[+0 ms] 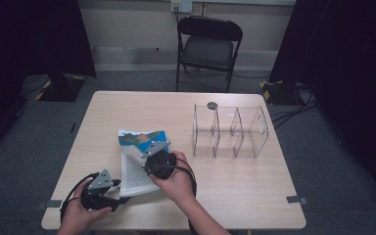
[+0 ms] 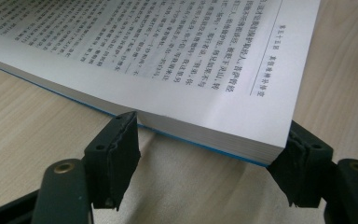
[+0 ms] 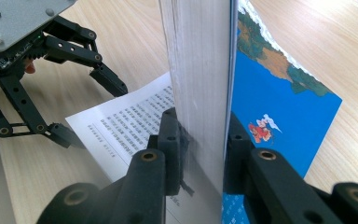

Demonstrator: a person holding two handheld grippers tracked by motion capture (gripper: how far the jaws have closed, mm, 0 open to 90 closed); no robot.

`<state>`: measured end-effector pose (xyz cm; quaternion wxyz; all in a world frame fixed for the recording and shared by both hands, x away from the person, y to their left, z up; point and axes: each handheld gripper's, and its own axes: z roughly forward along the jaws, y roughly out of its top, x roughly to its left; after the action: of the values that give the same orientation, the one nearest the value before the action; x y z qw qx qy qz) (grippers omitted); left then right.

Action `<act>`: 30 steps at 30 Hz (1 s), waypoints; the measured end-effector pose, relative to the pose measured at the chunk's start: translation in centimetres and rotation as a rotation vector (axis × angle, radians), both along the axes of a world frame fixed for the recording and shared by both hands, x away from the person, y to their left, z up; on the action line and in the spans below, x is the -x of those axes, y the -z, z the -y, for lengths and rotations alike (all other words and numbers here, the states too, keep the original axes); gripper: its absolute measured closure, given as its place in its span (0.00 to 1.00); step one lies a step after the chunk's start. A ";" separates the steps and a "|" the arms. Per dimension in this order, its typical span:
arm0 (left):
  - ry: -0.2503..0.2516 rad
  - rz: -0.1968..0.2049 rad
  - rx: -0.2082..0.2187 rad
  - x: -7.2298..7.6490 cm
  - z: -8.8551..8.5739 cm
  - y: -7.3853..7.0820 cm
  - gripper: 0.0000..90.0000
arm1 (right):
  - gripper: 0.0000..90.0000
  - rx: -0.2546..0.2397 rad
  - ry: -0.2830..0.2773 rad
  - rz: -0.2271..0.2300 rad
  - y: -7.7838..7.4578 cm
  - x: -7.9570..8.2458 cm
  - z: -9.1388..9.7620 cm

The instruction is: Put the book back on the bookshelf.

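Pale wood of the table (image 1: pixel 235 181) is carrying an open book (image 1: pixel 136 169) near my front-left edge, with a clear acrylic divider rack (image 1: pixel 230 131) standing well apart to the right. From above, I am bringing my left gripper (image 1: pixel 113 192) to the book's near corner while my right gripper (image 1: pixel 152 157) is lifting a block of pages. Along my left jaws, spread wide, I am straddling the printed page's corner (image 2: pixel 242 121) without gripping. Along my right jaws, I am clamping the upright page block (image 3: pixel 200 93) beside the blue cover (image 3: pixel 279 107). I judge I should be pinning the lower pages flat and turning slowly.
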<state>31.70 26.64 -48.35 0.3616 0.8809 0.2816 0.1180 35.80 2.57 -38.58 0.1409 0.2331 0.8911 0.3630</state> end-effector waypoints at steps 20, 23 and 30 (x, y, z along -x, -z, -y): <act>-0.005 -0.030 0.033 0.2 0.2 0.2 0.31 | 0.83 0.008 0.026 -0.003 -1.8 -1.0 0.1; -0.002 -0.025 0.028 0.1 0.0 0.3 0.30 | 0.83 0.012 0.025 -0.002 -1.9 -1.1 0.1; -0.012 -0.047 0.040 0.1 0.0 0.5 0.27 | 0.83 0.021 0.035 -0.010 -2.6 -1.6 -0.1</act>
<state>31.59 26.66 -48.89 0.3717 0.8744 0.2973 0.0939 37.41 2.66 -36.03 0.1454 0.2490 0.8913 0.3500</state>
